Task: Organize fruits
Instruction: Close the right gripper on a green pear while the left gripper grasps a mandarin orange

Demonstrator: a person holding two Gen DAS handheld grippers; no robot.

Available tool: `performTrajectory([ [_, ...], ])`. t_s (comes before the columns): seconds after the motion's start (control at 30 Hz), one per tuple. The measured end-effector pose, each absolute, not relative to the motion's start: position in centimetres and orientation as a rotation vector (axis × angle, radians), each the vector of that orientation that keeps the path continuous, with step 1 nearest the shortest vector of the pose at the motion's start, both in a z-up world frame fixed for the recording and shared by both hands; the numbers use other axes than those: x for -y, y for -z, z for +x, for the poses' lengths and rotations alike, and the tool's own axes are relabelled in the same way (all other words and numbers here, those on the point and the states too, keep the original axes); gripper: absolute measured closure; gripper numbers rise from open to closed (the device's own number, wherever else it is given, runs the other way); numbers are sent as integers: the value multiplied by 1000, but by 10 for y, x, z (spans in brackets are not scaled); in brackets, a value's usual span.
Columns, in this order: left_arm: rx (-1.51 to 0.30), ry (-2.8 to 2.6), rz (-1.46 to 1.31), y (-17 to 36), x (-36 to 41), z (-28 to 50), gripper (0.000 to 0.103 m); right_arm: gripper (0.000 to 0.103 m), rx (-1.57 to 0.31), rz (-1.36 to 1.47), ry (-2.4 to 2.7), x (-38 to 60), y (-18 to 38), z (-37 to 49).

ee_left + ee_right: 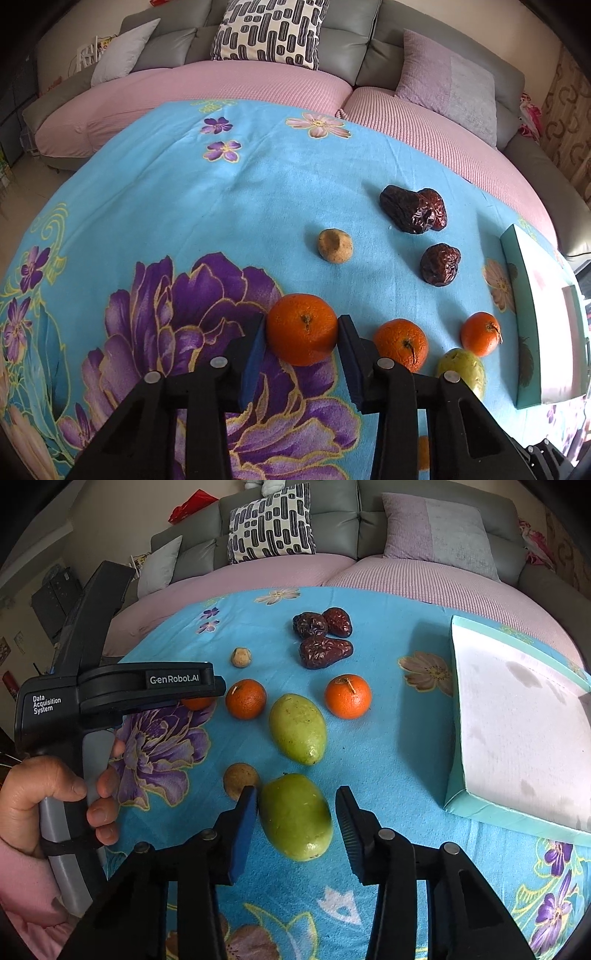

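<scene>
In the left wrist view my left gripper [301, 328] has its pads against both sides of a large orange [302, 328] resting on the blue floral cloth. Two smaller oranges [400, 343] [480, 332] and a green fruit [463, 367] lie to its right. Dark red dates [413, 214] [440, 264] and a small brown fruit [335, 245] lie beyond. In the right wrist view my right gripper [297, 805] is open around a green fruit [295, 816]; the left pad is near it, the right pad stands apart. A second green fruit [297, 729] lies beyond.
A teal box lid with a white inside [517, 731] lies at the right of the cloth, also in the left wrist view [546, 317]. A brown round fruit [240, 779] sits left of my right gripper. A pink and grey sofa [258, 85] with cushions runs behind the table.
</scene>
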State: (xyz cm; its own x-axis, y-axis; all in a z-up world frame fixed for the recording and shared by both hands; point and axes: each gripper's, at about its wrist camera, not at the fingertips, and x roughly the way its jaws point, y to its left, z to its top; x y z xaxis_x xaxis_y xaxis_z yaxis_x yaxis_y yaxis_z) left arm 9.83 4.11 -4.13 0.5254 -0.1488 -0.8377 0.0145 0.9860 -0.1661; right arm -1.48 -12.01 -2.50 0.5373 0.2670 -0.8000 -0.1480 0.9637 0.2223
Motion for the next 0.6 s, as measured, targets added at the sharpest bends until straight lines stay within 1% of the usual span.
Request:
performTrajectory([
  [0.27, -955, 119, -193, 24, -47, 89, 63, 61, -961, 142, -250, 123, 21, -18],
  [0.6, -895, 148, -204, 6, -42, 83, 63, 61, -877, 179, -192, 142, 3, -23],
])
